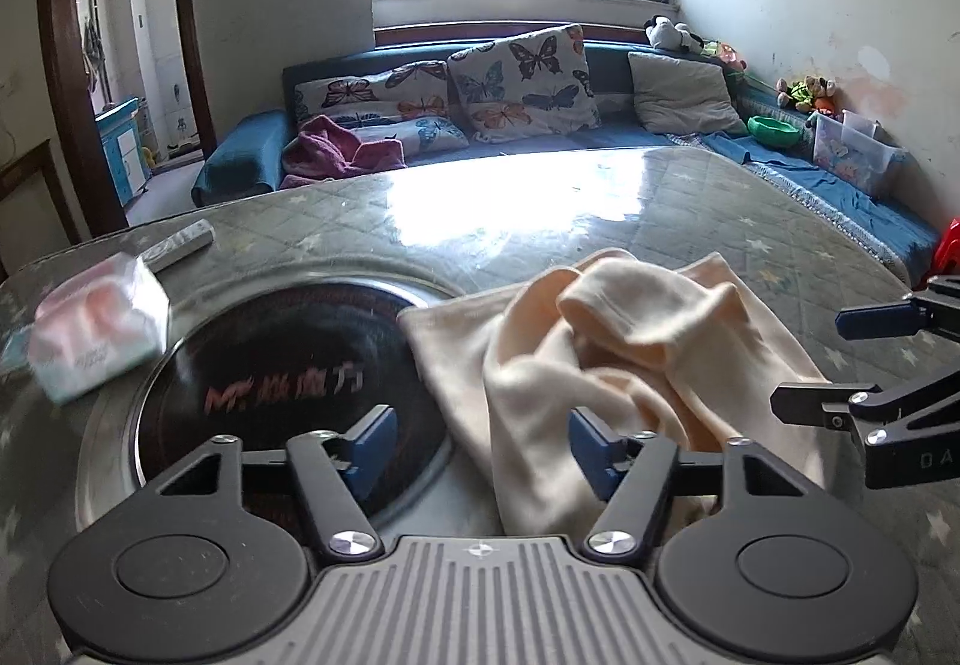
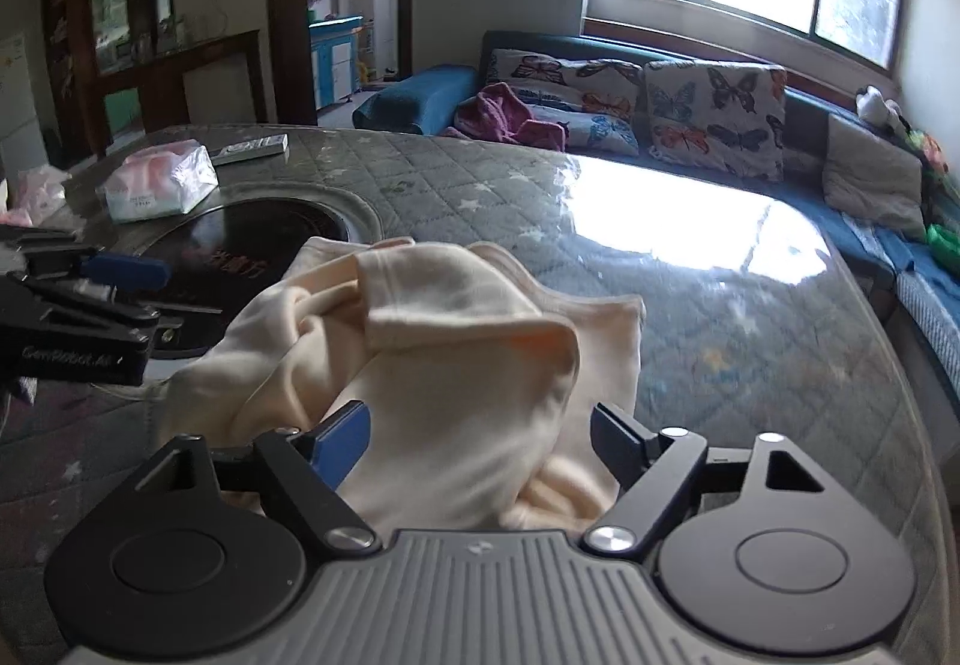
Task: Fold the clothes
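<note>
Lying rumpled, soft cream garment [image 2: 456,341], quilted table [image 2: 750,365]

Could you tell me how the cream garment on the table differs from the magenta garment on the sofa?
The cream garment lies crumpled on the quilted table cover, between both grippers; the magenta garment sits heaped on the blue sofa, far from them. The cream garment is pale and smooth-looking; the magenta garment is dark, and looks fluffier, though it is too small to be sure. Both are unfolded.
</note>
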`<state>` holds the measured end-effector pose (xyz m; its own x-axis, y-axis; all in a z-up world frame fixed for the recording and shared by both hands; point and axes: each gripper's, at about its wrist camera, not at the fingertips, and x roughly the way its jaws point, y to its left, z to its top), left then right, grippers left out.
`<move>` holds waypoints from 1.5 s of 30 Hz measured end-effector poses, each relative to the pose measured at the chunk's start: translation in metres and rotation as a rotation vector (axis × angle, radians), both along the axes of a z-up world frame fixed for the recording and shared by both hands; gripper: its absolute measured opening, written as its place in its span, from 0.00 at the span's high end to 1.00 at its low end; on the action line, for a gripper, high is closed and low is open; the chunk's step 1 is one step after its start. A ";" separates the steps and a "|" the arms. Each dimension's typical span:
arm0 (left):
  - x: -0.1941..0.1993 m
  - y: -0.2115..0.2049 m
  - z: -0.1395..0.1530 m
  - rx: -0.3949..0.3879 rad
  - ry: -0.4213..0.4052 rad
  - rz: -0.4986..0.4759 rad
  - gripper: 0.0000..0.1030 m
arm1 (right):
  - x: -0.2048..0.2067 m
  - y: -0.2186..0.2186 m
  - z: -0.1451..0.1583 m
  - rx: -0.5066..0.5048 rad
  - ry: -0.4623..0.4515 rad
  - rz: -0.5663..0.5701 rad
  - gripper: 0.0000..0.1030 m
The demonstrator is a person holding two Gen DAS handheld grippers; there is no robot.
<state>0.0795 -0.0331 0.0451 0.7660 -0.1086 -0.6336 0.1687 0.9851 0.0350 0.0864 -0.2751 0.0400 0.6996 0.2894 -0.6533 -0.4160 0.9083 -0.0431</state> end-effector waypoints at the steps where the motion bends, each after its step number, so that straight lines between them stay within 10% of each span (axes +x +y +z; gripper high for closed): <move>1: 0.007 -0.001 -0.001 0.004 0.004 -0.003 0.41 | 0.005 0.003 0.000 -0.012 -0.005 0.013 0.22; 10: 0.048 -0.006 -0.011 0.021 0.033 -0.032 0.43 | 0.036 0.043 -0.010 -0.178 -0.058 0.217 0.31; 21: 0.074 -0.010 -0.013 0.039 0.020 -0.084 0.43 | 0.055 0.036 -0.004 -0.065 -0.075 0.215 0.90; 45: 0.093 -0.049 -0.018 -0.094 0.073 -0.320 0.39 | 0.052 -0.112 0.018 0.013 -0.167 -0.324 0.91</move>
<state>0.1723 -0.0823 0.0267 0.6370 -0.3966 -0.6610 0.4681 0.8803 -0.0771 0.1384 -0.3874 0.0575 0.8532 0.0429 -0.5198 -0.0947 0.9928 -0.0734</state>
